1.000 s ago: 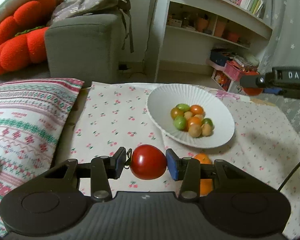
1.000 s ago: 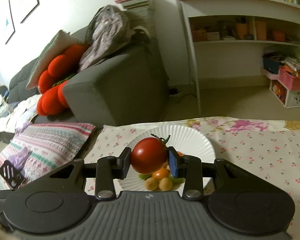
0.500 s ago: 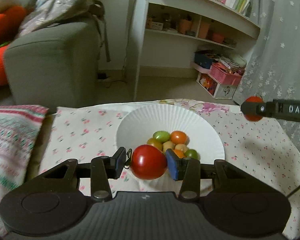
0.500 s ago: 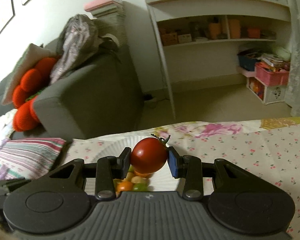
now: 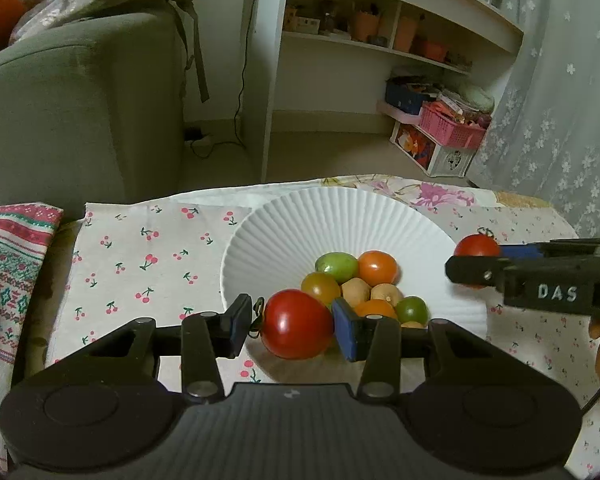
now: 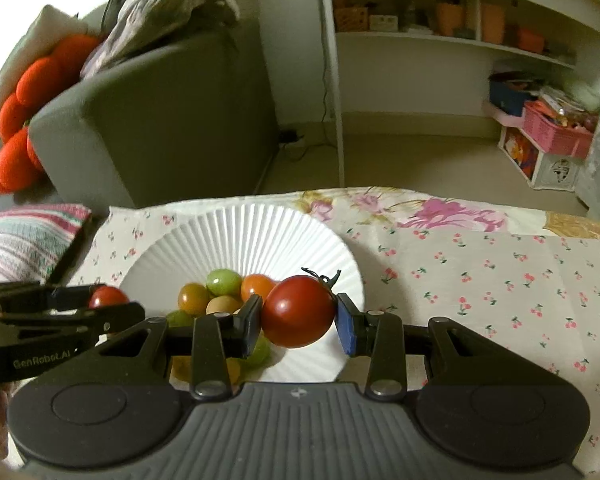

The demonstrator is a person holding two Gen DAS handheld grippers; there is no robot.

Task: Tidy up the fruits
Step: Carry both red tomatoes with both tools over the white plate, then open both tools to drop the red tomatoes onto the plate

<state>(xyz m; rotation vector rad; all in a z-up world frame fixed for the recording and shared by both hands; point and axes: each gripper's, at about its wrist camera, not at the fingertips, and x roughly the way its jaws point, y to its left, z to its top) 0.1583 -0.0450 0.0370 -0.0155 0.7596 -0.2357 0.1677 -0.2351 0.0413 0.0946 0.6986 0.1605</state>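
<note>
A ribbed white plate on the cherry-print cloth holds several small tomatoes in green, orange and tan. My left gripper is shut on a red tomato over the plate's near left rim. My right gripper is shut on another red tomato with a stem, over the plate's right side. From the left wrist view, the right gripper comes in from the right with its tomato. The right wrist view shows the left gripper at the left edge.
A striped patterned cushion lies left of the cloth. Behind the table stand a grey sofa and a white shelf unit. A pink basket sits on the floor. A lace curtain hangs at the right.
Both grippers have moved in over the plate and sunk, each still holding its tomato. The plate and its small tomatoes now look closer in both views.
</note>
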